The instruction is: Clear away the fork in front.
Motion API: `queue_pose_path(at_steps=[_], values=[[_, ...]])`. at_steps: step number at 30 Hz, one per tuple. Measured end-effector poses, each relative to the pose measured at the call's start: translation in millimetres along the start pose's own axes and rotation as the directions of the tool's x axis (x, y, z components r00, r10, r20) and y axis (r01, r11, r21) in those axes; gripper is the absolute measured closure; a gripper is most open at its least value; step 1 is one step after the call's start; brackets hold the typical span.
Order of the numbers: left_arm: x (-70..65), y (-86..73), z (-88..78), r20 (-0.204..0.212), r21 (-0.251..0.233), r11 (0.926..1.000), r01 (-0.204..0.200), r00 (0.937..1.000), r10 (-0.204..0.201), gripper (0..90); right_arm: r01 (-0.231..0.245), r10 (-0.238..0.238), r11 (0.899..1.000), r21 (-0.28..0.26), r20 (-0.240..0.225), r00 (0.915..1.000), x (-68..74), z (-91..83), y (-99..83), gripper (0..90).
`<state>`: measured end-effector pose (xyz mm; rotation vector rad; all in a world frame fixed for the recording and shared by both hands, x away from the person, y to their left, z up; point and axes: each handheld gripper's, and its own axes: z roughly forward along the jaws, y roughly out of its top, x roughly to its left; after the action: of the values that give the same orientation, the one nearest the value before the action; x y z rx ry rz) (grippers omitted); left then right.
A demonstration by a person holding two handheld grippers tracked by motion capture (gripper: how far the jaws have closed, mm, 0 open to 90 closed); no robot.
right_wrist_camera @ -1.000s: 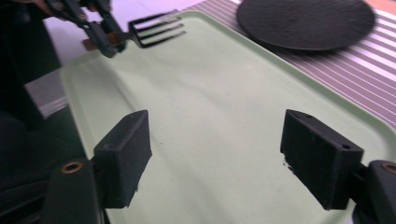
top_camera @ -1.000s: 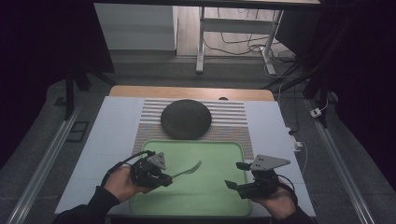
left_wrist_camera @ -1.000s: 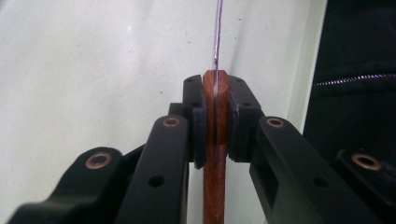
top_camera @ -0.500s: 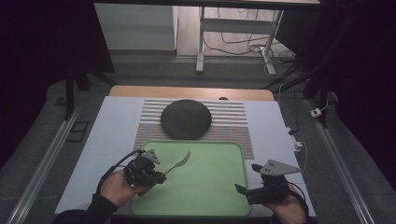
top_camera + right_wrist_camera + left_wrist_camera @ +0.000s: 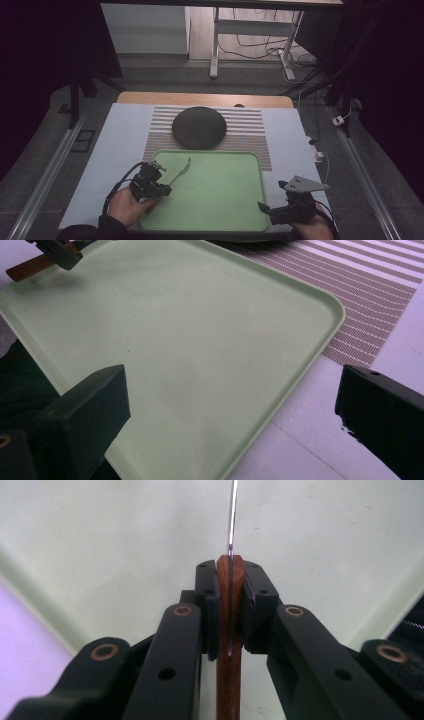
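Note:
A fork with a wooden handle (image 5: 230,680) and a metal head (image 5: 181,171) is held over the left part of the green tray (image 5: 220,200). My left gripper (image 5: 164,189) is shut on the handle, with both pads (image 5: 255,600) pressing on the wood. The metal shaft runs up and away, seen edge-on in the left gripper view. My right gripper (image 5: 262,207) is at the tray's near right corner. Its jaws have just been opening and stand wide with nothing between them (image 5: 235,390). In the right gripper view the left gripper (image 5: 60,252) and the wooden handle show at the top left.
A dark round plate (image 5: 199,127) lies on a striped mat (image 5: 250,125) just beyond the tray. The mat (image 5: 370,300) lies on a pale sheet (image 5: 120,145) over the table. A desk frame and cables are on the floor beyond.
The left gripper has moved left and toward the near edge with the fork. The right gripper has drawn back to the near right corner, and its jaws have spread wider.

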<state>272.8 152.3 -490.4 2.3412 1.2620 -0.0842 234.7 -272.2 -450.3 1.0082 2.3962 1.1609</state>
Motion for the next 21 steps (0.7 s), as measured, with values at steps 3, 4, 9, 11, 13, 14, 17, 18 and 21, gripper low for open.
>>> queue_pose_path(at_steps=[3,4,9,11,13,14,17,18,21], values=[[2.1,-1.7,3.5,-0.037,0.022,0.9990,0.039,0.9986,-0.038,79.8,-0.001,0.001,1.000,0.000,0.007,1.0000,0.2,-2.4,-1.6,1.1],[3.3,-2.1,7.1,-0.053,0.039,0.9973,0.062,0.9968,-0.060,79.7,0.000,0.000,1.000,0.002,0.010,1.0000,0.0,-3.0,-1.9,1.1],[5.2,-2.1,16.4,-0.089,0.077,0.9928,0.092,0.9924,-0.085,79.6,-0.007,0.007,1.000,0.001,0.012,0.9999,-0.6,-4.8,-2.9,1.1],[5.7,-1.6,16.3,-0.086,0.075,0.9924,0.098,0.9921,-0.091,79.3,-0.006,0.006,1.000,0.005,0.012,0.9999,-0.9,-5.3,-3.0,1.1],[5.7,-1.7,16.5,-0.086,0.074,0.9923,0.100,0.9919,-0.093,78.8,-0.009,0.009,1.000,0.006,0.014,0.9999,-1.1,-5.5,-3.2,1.1],[5.9,-2.0,16.5,-0.084,0.073,0.9923,0.100,0.9920,-0.094,78.4,-0.009,0.009,1.000,0.006,0.013,0.9999,-1.3,-5.5,-3.3,1.1],[7.2,-2.3,15.2,-0.071,0.063,0.9933,0.097,0.9932,-0.092,70.5,-0.014,0.014,1.000,0.003,0.012,0.9998,-1.5,-5.5,-3.5,1.1],[7.2,-2.3,15.2,-0.071,0.063,0.9933,0.097,0.9932,-0.092,69.2,-0.015,0.015,1.000,0.002,0.011,0.9998,-1.6,-5.6,-3.5,1.1],[7.4,-0.9,7.7,-0.045,0.027,0.9962,0.082,0.9957,-0.081,67.7,-0.016,0.016,1.000,0.002,0.011,0.9998,-2.3,-6.0,-3.7,1.1]])
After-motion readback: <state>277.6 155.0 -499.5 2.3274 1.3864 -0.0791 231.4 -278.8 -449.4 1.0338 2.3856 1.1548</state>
